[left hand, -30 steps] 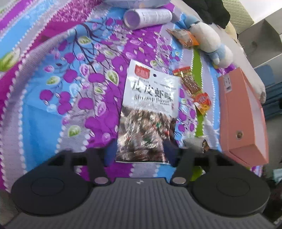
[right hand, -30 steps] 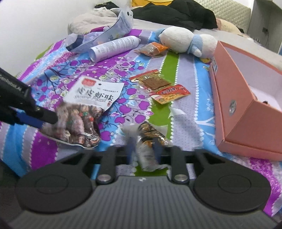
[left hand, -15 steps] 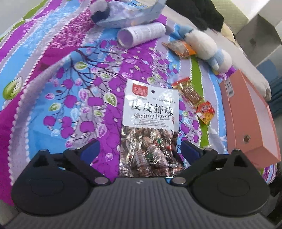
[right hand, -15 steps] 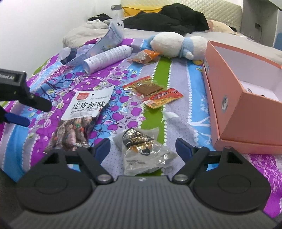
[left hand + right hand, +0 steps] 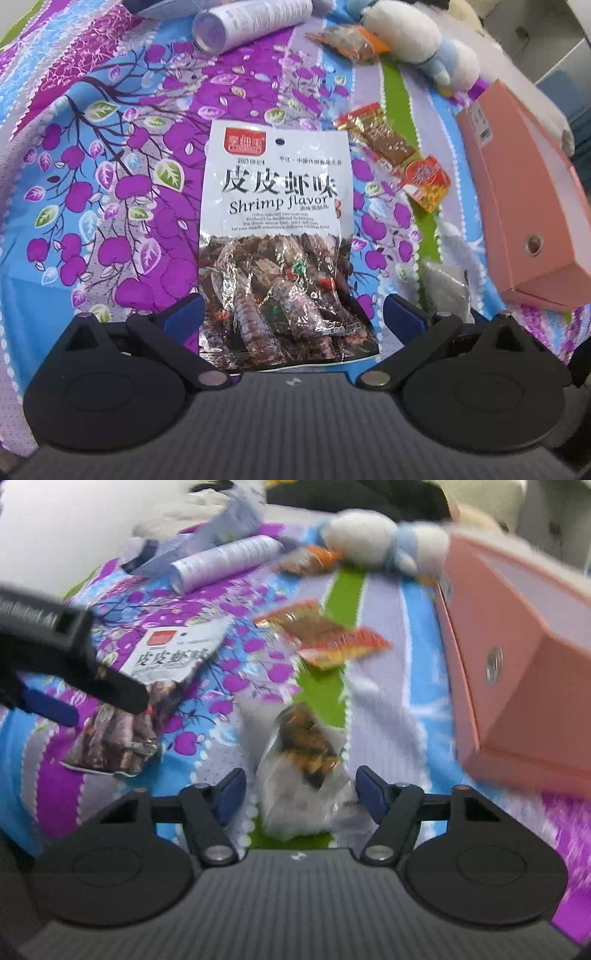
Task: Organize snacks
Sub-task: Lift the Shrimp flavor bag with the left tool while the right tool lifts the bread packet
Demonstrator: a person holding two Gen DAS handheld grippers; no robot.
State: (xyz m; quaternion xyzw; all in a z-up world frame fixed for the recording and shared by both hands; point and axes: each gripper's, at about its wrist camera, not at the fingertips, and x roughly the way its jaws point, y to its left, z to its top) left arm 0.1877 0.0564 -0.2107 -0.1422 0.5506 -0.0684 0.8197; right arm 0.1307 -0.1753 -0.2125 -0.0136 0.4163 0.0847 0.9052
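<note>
A shrimp-flavour snack bag (image 5: 277, 236) lies flat on the patterned bedspread. My left gripper (image 5: 293, 319) is open, its fingers either side of the bag's near end. The bag also shows in the right wrist view (image 5: 147, 686). My right gripper (image 5: 301, 794) is open around a small clear snack packet (image 5: 303, 771), which lies on the bed. Two small red-orange packets (image 5: 402, 162) lie to the right of the big bag. An open pink box (image 5: 517, 664) stands at the right.
A white spray can (image 5: 251, 22), an orange snack packet (image 5: 351, 40) and a white-and-blue plush toy (image 5: 417, 37) lie at the far side of the bed. The left gripper's body (image 5: 55, 653) shows at the left in the right wrist view.
Both grippers opened from nearly shut and let go of the shrimp bag and the small packet. Both have moved a little closer over their packets.
</note>
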